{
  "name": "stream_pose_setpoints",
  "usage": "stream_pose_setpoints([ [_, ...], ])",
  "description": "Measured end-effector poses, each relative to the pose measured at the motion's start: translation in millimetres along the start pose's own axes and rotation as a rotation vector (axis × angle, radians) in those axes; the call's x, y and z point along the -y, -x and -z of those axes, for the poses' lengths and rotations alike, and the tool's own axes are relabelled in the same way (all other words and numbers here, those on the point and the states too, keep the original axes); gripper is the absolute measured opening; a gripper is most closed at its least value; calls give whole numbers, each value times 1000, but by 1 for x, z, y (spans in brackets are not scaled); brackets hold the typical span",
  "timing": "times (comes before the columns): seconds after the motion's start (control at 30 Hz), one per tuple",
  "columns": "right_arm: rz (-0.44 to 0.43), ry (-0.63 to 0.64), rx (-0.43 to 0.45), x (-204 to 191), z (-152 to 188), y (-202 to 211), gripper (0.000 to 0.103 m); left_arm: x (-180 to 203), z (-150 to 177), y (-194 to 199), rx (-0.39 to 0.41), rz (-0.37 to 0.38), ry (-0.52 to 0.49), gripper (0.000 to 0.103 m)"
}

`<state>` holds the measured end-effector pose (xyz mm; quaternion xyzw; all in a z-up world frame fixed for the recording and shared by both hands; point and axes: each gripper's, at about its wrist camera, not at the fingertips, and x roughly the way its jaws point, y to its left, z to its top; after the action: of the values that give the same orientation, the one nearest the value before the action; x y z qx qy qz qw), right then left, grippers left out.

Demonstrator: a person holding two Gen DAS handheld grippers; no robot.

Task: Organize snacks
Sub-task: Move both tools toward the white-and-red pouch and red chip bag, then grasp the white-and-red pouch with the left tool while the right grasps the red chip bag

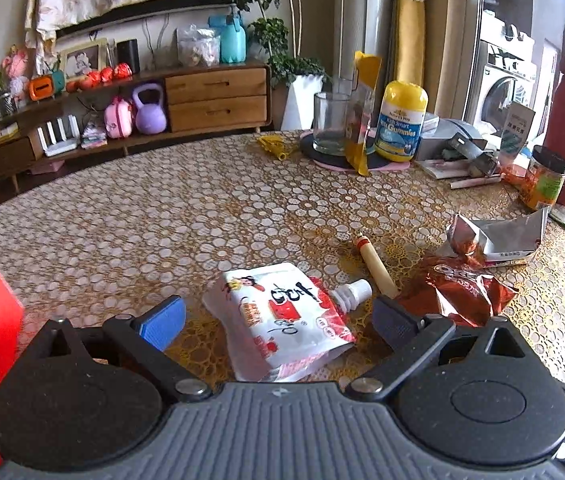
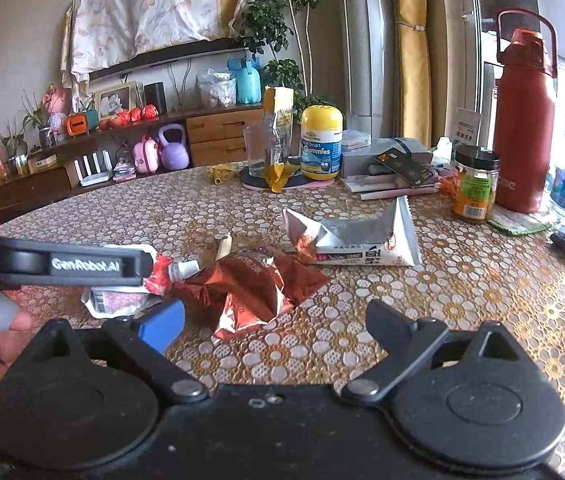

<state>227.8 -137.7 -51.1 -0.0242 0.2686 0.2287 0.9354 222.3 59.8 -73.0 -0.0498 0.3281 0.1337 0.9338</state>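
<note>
**Two tools over scattered snacks**

Left tool (image 1: 278,318), released, jaws spread to either side of the white-and-red spouted pouch (image 1: 282,320) lying flat on the counter (image 1: 122,220). Right tool (image 2: 274,320), released and grasping nothing, jaws wide just before the crumpled red wrapper (image 2: 250,292). A sausage stick (image 1: 376,268) lies between pouch and wrapper; an opened silver bag (image 2: 354,236) rests beyond.

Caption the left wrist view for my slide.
Open left tongs poised over a white-and-red spouted pouch, beside a sausage stick and crumpled Oreo wrapper.
</note>
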Motion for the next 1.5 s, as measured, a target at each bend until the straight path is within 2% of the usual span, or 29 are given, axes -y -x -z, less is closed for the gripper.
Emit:
stream_pose_setpoints([
  [0.27,-31,38,-17,-1,-7,-21,98,2,0,-26,-41,-27,-33,100],
  [0.53,-26,131,-31,-9,-13,-44,100,-9,5,-36,-62,21,-4,100],
  [0.63,-17,162,-26,-12,-15,-50,102,-13,6,-38,-58,26,15,98],
  [0.77,-32,180,-27,-10,-17,-57,103,-14,6,-36,-56,44,15,90],
  [0.93,-49,172,-41,-8,-15,-66,103,-17,7,-35,-60,51,26,90],
  [1.0,-81,181,-76,-10,-13,-72,103,-18,8,-31,-62,49,30,89],
  [1.17,-89,187,-83,-17,-9,-67,91,-22,12,-22,-62,53,42,86],
  [1.4,-115,149,-67,-15,-6,-51,62,-23,20,-3,-52,49,52,85],
  [1.43,-114,148,-68,-15,-6,-51,60,-23,21,1,-47,47,55,77],
  [1.5,-115,134,-67,-15,-4,-45,59,-23,23,9,-44,50,58,78],
])
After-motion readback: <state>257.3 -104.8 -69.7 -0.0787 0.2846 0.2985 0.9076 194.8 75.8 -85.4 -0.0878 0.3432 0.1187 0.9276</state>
